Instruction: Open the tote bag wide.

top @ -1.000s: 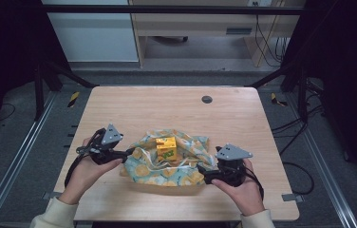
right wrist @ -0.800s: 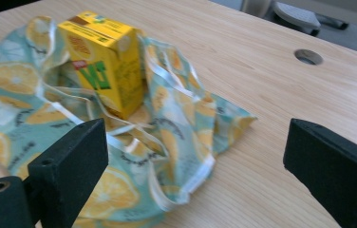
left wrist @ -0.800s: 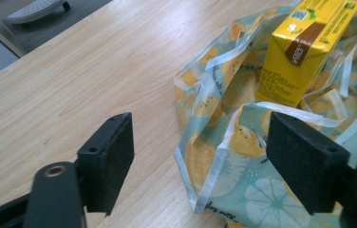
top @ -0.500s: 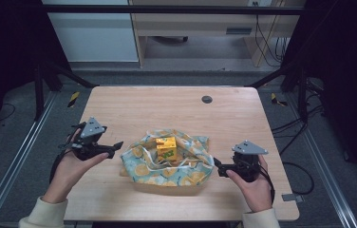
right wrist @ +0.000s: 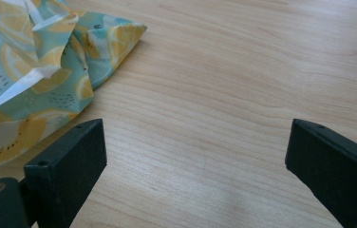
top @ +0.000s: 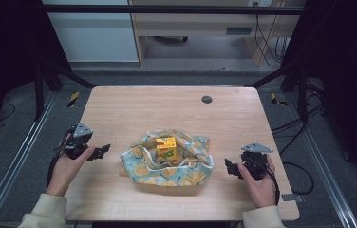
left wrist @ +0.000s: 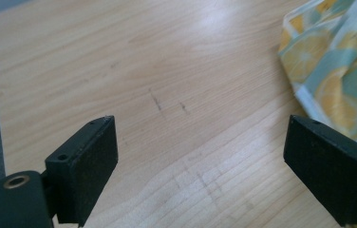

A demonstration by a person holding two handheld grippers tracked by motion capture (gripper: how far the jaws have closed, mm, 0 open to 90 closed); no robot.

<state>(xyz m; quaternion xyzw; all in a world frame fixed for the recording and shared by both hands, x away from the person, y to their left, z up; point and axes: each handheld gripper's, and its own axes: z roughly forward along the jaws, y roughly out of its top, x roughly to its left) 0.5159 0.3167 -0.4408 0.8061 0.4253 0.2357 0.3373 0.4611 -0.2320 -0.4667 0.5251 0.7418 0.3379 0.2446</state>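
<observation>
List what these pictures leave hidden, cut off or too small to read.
- Lower part of the yellow box: high view, sunk in the folds of the lemon-print cloth.
- Print on that box: high view, too small to read.
- Cloth in the left gripper view: cut off by the right edge.
- Cloth in the right gripper view: cut off by the left and top edges.
- Small dark round thing on the table: too small to identify.
</observation>
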